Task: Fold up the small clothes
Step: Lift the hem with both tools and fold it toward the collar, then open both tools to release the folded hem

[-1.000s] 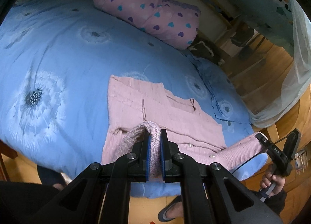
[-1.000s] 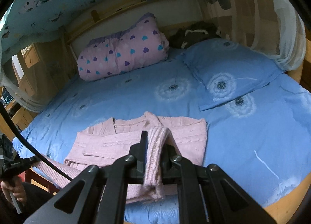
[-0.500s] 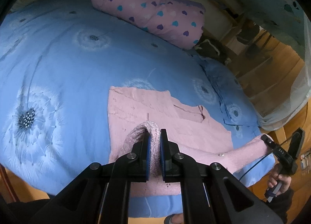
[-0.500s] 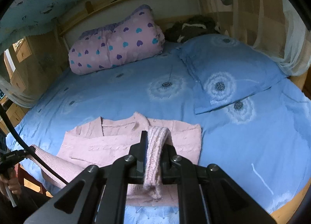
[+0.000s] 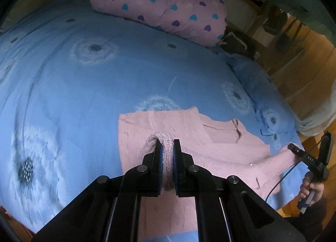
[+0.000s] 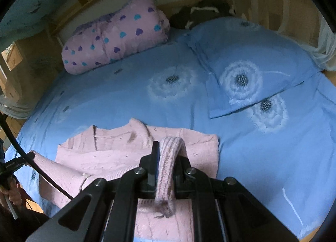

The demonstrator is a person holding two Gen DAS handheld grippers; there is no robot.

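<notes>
A pink knitted cardigan (image 5: 189, 132) lies on the blue bed, collar toward the far side, body partly folded. My left gripper (image 5: 167, 147) is shut on a ribbed pink edge of it and holds that edge above the garment. My right gripper (image 6: 168, 151) is shut on another ribbed pink edge (image 6: 168, 170), which hangs over the fingers. The right gripper also shows at the right of the left wrist view (image 5: 298, 151), with a stretched pink sleeve (image 5: 273, 162). The left gripper shows at the left of the right wrist view (image 6: 27, 158).
A blue duvet (image 5: 84, 86) with dandelion prints covers the bed. A pink heart-print rolled quilt (image 6: 117, 34) lies at the head. A blue pillow (image 6: 247, 67) lies to the right. A dark garment (image 6: 201, 11) sits behind it. Wooden furniture and netting surround the bed.
Both grippers have moved forward over the bed with the pink edges still held. The cardigan's near part has been carried toward the collar and the views have closed in.
</notes>
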